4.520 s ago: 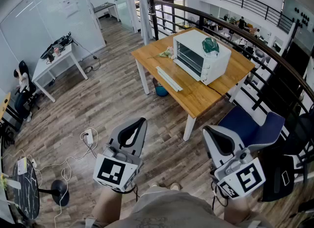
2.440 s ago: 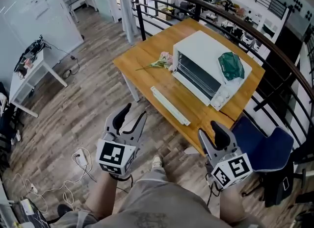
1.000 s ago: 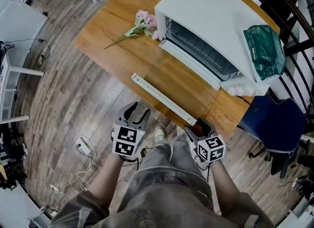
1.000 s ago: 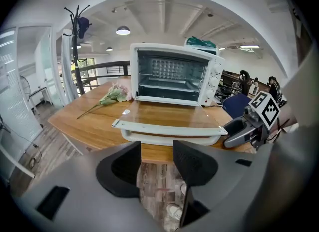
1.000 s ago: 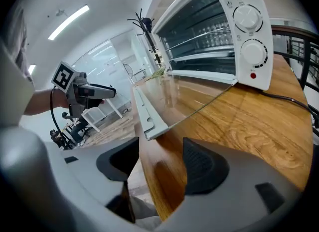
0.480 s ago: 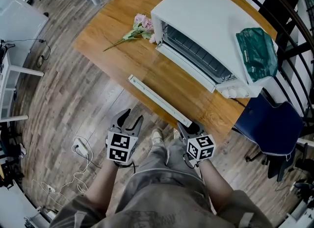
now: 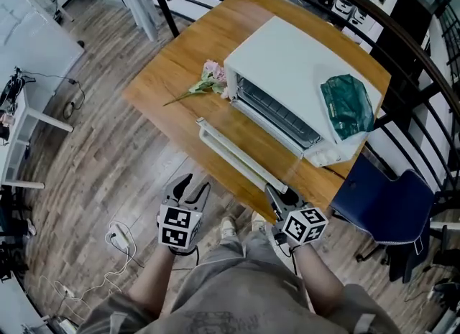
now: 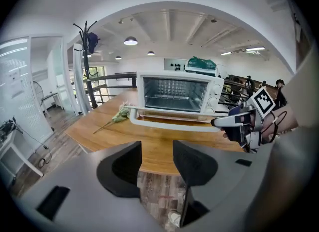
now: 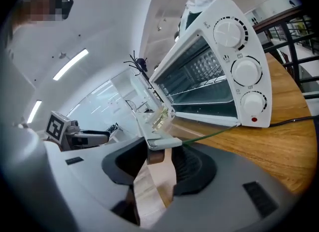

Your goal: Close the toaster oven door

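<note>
Left gripper off bench near edge, over floor; jaws apart, nothing between. Flower beside oven's left side. Toaster oven mid-bench, door folded flat toward near edge. Right gripper at near edge, jaws apart around door handle end; contact unclear. Green bag atop oven, right side.

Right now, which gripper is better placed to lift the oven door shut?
Right: the right gripper is at the door handle, jaws apart; the left gripper hangs empty, short of the table.
</note>
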Tool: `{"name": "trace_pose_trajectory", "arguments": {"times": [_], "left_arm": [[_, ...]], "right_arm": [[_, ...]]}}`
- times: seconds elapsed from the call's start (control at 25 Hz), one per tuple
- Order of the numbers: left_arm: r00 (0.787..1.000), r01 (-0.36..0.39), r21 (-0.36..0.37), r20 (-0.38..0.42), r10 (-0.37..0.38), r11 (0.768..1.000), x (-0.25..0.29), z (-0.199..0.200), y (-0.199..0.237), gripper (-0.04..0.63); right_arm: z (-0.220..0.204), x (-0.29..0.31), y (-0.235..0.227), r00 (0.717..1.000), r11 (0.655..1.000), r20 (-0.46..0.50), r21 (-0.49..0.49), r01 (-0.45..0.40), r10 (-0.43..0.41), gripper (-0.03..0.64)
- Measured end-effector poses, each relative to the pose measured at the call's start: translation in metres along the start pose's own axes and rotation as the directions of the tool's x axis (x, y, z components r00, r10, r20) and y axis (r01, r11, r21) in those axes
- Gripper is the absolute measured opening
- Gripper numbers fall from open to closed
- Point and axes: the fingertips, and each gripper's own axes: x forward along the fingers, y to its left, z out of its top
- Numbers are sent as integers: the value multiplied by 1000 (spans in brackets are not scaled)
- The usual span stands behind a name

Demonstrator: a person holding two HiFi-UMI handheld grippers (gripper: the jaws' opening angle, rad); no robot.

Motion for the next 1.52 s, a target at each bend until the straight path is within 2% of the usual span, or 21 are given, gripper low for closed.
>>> {"name": "trace_pose_trajectory", "arguments": {"times": [0.16,0.24,0.36,0.48,0.64,0.84,0.96,1.12,1.24,1.4,1.52], "left_arm": [[998,-24,15,56,23,1000,-10,35,5,207],[996,-33,21,83,31,999,-9,51,6,207],[994,-40,31,103,36,999,-8,64,0,208],[995,-32,18,98,30,999,-9,65,-14,207],[993,-27,8,118,26,1000,-4,78,-24,208],[989,-44,18,145,41,999,-4,97,-27,207],[986,-63,13,155,61,998,-7,103,-24,207],[976,-101,-8,194,101,995,-18,117,-15,207],[964,-114,-26,239,117,993,-33,130,-7,207],[940,-134,-19,315,133,991,-62,156,1,186],[916,-149,3,377,137,989,-86,180,4,158]], "right_arm": [[35,-3,6,997,997,73,75,-4,-2,174],[56,-3,4,991,994,136,113,-13,-2,144],[84,-7,-7,981,976,192,213,-41,-1,146],[104,-16,-17,971,948,237,312,-61,-15,148],[135,-19,-35,944,909,323,412,-71,-73,152],[161,-22,-58,891,822,392,568,-39,-228,147],[166,-22,-65,878,801,397,598,-24,-270,149],[163,-28,-60,905,822,322,567,52,-280,149],[163,-41,-43,921,856,289,509,83,-262,147],[190,-62,1,925,926,347,377,11,-152,136],[223,-80,37,911,981,410,187,-45,-37,98]]}}
